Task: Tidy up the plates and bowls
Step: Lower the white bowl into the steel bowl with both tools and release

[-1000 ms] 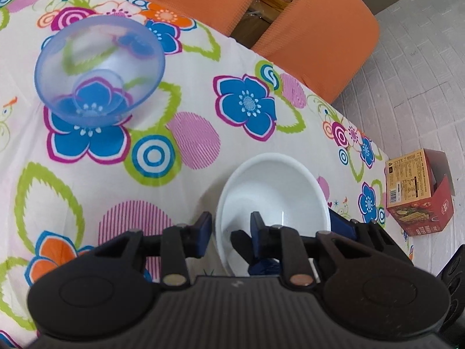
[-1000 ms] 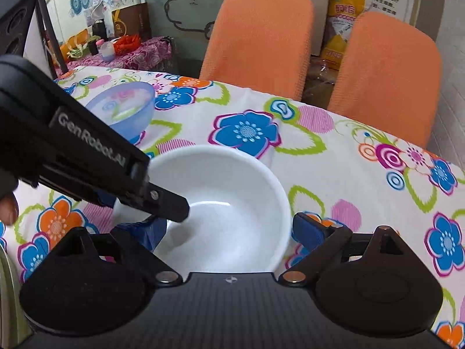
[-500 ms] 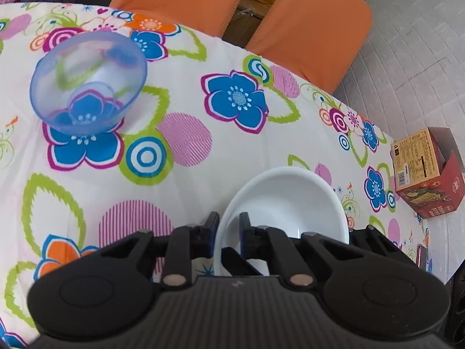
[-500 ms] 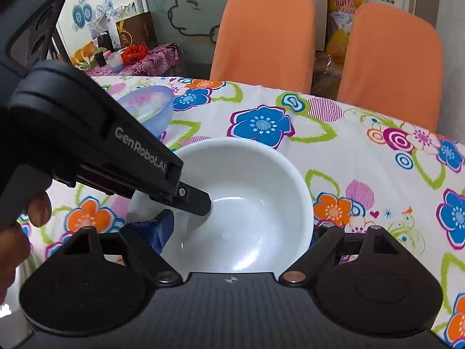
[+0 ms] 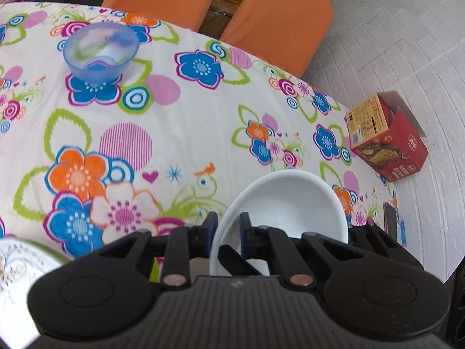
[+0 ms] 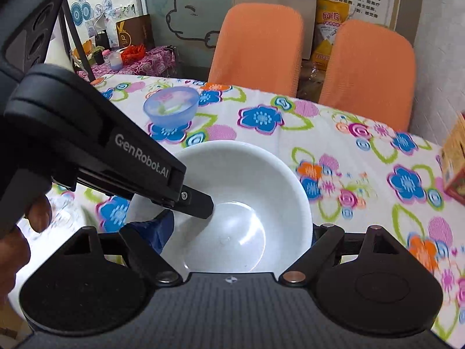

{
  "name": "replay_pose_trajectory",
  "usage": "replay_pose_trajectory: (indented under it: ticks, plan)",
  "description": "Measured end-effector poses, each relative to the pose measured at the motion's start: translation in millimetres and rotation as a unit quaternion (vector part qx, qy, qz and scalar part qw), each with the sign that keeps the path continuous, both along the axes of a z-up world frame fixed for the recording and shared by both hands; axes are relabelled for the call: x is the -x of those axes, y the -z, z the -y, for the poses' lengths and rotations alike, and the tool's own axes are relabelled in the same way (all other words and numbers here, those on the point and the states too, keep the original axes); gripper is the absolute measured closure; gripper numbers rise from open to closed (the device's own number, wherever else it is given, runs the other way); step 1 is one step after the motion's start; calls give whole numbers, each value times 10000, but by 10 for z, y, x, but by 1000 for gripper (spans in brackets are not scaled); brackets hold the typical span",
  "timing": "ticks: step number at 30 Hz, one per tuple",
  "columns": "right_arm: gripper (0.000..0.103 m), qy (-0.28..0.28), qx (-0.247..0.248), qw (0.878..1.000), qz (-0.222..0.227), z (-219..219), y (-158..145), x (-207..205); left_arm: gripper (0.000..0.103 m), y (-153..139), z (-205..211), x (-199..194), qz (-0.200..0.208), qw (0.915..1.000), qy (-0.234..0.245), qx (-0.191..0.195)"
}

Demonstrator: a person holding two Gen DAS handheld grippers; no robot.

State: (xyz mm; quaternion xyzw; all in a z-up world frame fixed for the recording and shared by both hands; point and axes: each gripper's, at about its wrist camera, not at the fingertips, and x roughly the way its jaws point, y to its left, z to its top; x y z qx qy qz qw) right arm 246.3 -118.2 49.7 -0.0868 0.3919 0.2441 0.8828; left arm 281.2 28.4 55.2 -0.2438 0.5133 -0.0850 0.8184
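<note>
Left wrist view: the left gripper [image 5: 228, 229] is clenched on the near-left rim of the white bowl [image 5: 286, 200], one blue pad outside the wall and one inside. The bowl sits tilted, toward the table's [image 5: 180, 133] right edge. A blue bowl [image 5: 100, 51] stands upright well apart, near the far edge, in front of two orange chairs [image 5: 279, 14]. A patterned plate [image 5: 20, 264] shows at the near-left corner. A red box [image 5: 386, 136] lies on the floor beyond the right edge.

Right wrist view: the right gripper [image 6: 241, 235] is spread wide, its fingers [image 6: 157, 229] flanking the white bowl [image 6: 244, 197] on either side; contact with the rim cannot be told. The left gripper [image 6: 191, 200] reaches in from the left and pinches the bowl's left rim. A hand [image 6: 17, 232] holds its handle. The blue bowl [image 6: 171, 107] stands beyond, toward the far edge.
</note>
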Motion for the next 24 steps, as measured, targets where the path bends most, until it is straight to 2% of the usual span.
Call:
replay_pose_trajectory:
  ticks: [8, 14, 16, 18, 21, 24]
  plan:
    - [31, 206, -65, 9997, -129, 159, 171, 722, 100, 166, 212, 728, -66, 9993, 342, -140]
    - [31, 256, -98, 9993, -241, 222, 343, 878, 98, 346, 275, 869, -200, 9988, 419, -141]
    - [31, 261, -167, 9992, -238, 260, 354, 891, 90, 355, 292, 861, -163, 9988, 439, -156]
    - [31, 315, -185, 9991, -200, 297, 346, 901, 71, 341, 296, 860, -113, 9986, 408, -320]
    - [30, 467, -22, 9989, 45, 374, 305, 926, 63, 299, 246, 864, -1, 9987, 435, -274]
    - [30, 630, -181, 9978, 91, 515, 255, 924, 62, 233, 174, 870, 100, 9990, 410, -173]
